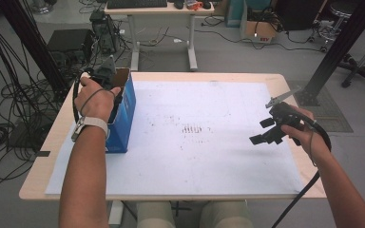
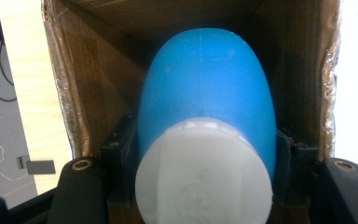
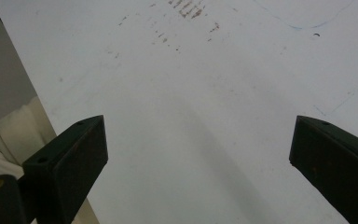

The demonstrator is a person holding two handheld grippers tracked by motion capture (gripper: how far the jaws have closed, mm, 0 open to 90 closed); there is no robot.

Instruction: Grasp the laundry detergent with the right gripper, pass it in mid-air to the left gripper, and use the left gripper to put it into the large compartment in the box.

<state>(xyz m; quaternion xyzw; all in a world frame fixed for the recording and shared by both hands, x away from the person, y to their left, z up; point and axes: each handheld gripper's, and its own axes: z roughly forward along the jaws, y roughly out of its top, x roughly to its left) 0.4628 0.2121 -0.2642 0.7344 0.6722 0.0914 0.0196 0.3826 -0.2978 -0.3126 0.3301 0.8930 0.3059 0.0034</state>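
Note:
A blue bottle point(image 2: 205, 84) with a white cap point(image 2: 205, 179) hangs mouth-up inside an open blue cardboard box point(image 1: 123, 118), whose brown inner walls point(image 2: 98, 79) surround it. My left gripper point(image 2: 205, 149) is shut on the bottle's sides just below the cap. From above, the left gripper point(image 1: 107, 78) sits over the box's open top at the table's left side, pointing down into it. My right gripper point(image 1: 262, 131) hovers over the right part of the white mat, its jaws wide open with nothing between them point(image 3: 198, 140).
A white mat point(image 1: 195, 161) covers most of the wooden table point(image 1: 38, 185), with brown smudges point(image 1: 192, 129) at its middle. Cables and equipment lie on the floor to the left. A desk point(image 1: 159, 9) stands behind the table.

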